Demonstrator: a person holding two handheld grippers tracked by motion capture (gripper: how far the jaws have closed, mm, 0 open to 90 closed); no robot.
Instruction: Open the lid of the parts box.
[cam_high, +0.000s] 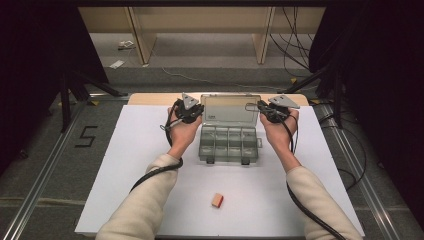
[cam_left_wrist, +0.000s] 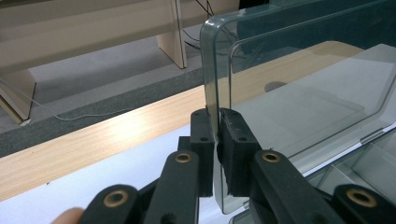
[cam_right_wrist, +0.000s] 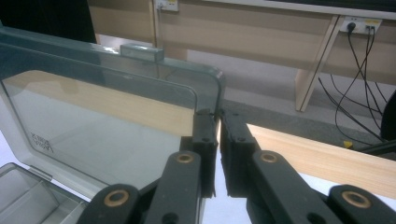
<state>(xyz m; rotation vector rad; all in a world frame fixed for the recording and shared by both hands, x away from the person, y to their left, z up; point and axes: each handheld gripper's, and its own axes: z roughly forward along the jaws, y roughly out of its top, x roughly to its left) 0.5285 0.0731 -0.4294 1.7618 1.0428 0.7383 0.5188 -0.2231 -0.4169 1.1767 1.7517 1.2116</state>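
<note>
A clear plastic compartment box sits at the middle back of the white sheet, its lid raised upright. My left gripper is shut on the lid's left edge; in the left gripper view the lid edge runs down between the closed jaws. On the opposite side, my right gripper pinches the right edge. The right gripper view has the lid corner caught between the jaws. A small orange-and-tan block lies near the front of the sheet, apart from both hands.
The white sheet covers a wooden table whose bare far edge lies just behind the box. Beyond it are grey floor, wooden furniture legs and loose cables. Dark stands flank the table on both sides.
</note>
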